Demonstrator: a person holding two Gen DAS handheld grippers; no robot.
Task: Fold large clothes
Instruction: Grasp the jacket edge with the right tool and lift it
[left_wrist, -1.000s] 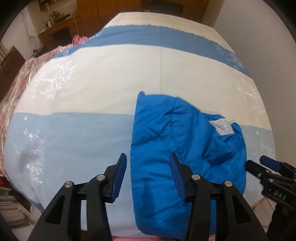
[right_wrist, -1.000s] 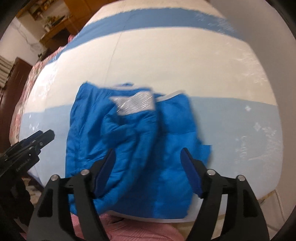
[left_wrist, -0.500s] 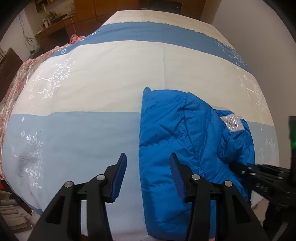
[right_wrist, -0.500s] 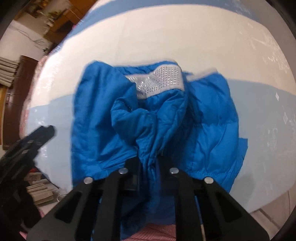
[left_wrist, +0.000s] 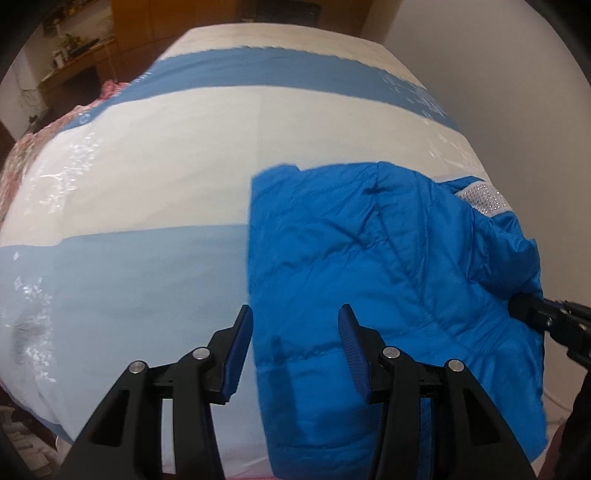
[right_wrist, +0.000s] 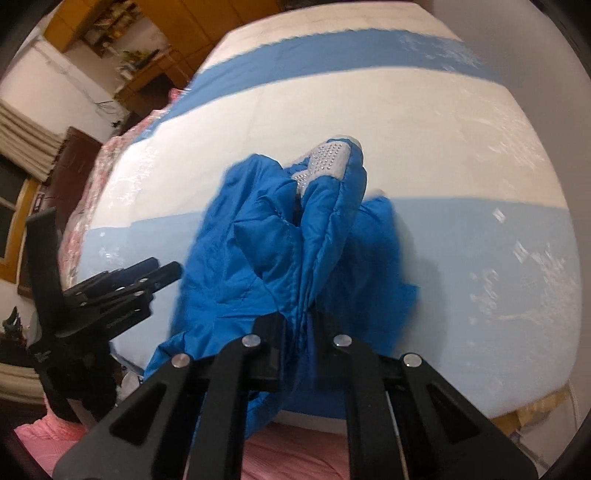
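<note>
A home bedroom: striped blue-and-white bedspread (left_wrist: 155, 177), wooden cabinets (right_wrist: 207, 22), cluttered shelf (left_wrist: 70, 51), plain wall (left_wrist: 498, 55).

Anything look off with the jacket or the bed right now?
Nothing damaged. The blue jacket is bunched into a ridge where the right tongs pinch it, its silver trim lifted. The left tongs hang open over its left edge.

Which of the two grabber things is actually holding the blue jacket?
The right gripper: its jaws are shut on a bunch of the jacket. The left gripper is open, holding nothing.
</note>
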